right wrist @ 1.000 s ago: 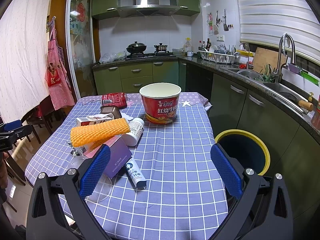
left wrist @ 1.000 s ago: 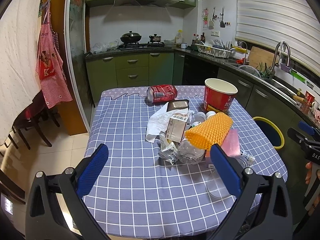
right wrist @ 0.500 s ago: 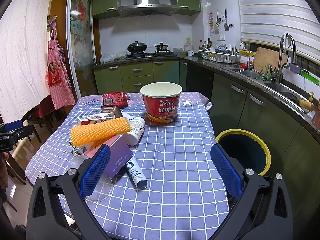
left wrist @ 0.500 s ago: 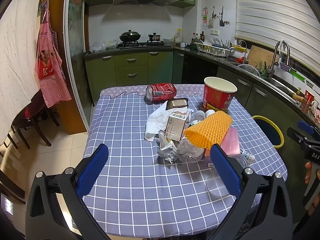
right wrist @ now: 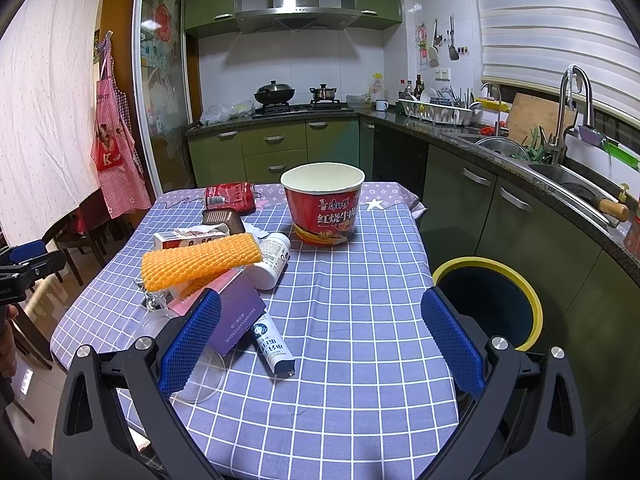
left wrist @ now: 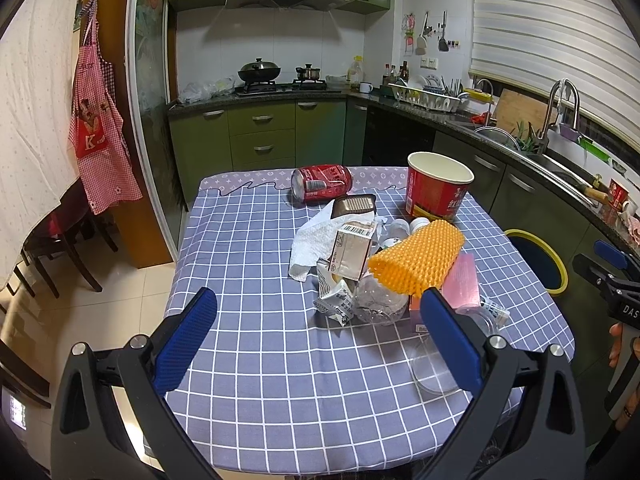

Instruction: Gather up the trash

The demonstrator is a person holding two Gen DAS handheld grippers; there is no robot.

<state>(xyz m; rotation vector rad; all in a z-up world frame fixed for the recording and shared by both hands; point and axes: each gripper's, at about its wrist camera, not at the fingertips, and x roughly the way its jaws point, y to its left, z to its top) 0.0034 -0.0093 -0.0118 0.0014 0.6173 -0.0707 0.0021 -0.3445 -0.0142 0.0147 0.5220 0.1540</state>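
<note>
Two grippers hang over the near edge of the checked table (right wrist: 360, 320), the left gripper (left wrist: 316, 332) and the right gripper (right wrist: 320, 336) both spread wide, holding nothing. Trash lies in the table's middle: orange foam net (right wrist: 200, 260), red noodle cup (right wrist: 324, 208), red can (left wrist: 320, 182). On the floor at the right stands the yellow-rimmed bin (right wrist: 532, 304).

Both cameras look forward along their own fingers, from just off the near edge of the checked-cloth counter (left wrist: 248, 360) toward the stove wall. The left wrist view sits toward the near left corner, facing the trash pile from its left, and catches the right gripper (left wrist: 612, 264) at its right border. The right wrist view sits toward the near right corner beside the yellow-rimmed bin (right wrist: 490, 304). Both share the orange foam net (left wrist: 416, 260), the red noodle cup (right wrist: 324, 208) and the bin.
</note>
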